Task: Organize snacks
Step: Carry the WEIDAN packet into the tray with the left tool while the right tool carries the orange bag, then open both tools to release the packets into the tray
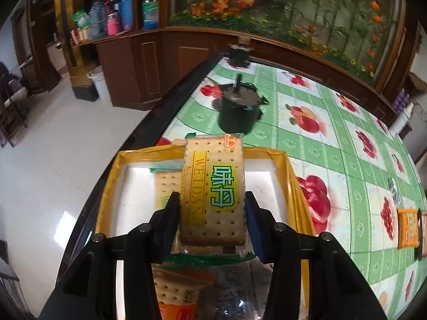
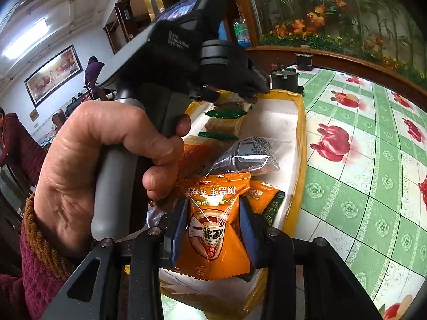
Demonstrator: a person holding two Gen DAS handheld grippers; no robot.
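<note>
Over the yellow-rimmed box point(image 1: 289, 176), left side first: your left gripper point(image 1: 213, 213) pinches a WEIDAN cracker pack point(image 1: 213, 189) by its long edges, held above the box's white floor, where another cracker pack point(image 1: 166, 184) already lies. Further right, your right gripper point(image 2: 213, 229) has an orange snack pouch point(image 2: 213, 229) between its blue pads, which touch the pouch's sides; it hangs above the box's near end, over more orange pouches point(image 2: 263, 194) and a clear packet point(image 2: 248, 154). Judged step: loading the box, both items at the drop point. Next: lower each into a free patch of the box, spread the fingers, lift clear. One orange pack point(image 1: 407, 228) waits on the tablecloth point(image 1: 333, 144), right of the box.
</note>
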